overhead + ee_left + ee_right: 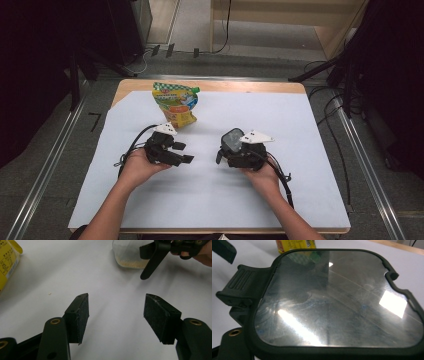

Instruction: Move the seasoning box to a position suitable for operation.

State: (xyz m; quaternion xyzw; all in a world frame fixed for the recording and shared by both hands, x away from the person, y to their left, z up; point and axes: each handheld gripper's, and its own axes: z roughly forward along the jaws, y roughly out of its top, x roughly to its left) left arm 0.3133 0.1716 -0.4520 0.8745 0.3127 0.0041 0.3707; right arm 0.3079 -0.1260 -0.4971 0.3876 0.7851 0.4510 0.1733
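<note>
High view showed the right gripper (226,150) near the middle of the worktop (310,165), its jaws hidden under a container (233,139) with a dark-rimmed lid, so I could not tell from there how the jaws stood. Right gripper view was taken up by that lid (337,302), a clear, glossy panel in a black frame with a ribbed latch tab (242,285) at its left; glare and reflections blurred whatever lay beneath it, the near edge was cut off at the bottom, and the jaws were covered, so whether they pressed on the container could not be made out. Left gripper view showed the container's clear body (128,255) with a pale layer at its bottom, cut off by the top edge and partly hidden by the right gripper's black parts.

The lid faced up, slightly tilted, and its long axis could not be told.

The left gripper (184,152) lay left of the middle, its 2 jaws apart with nothing between them. A yellow-green pouch (176,103) stood near the worktop's far edge, its spout toward the far right.
</note>
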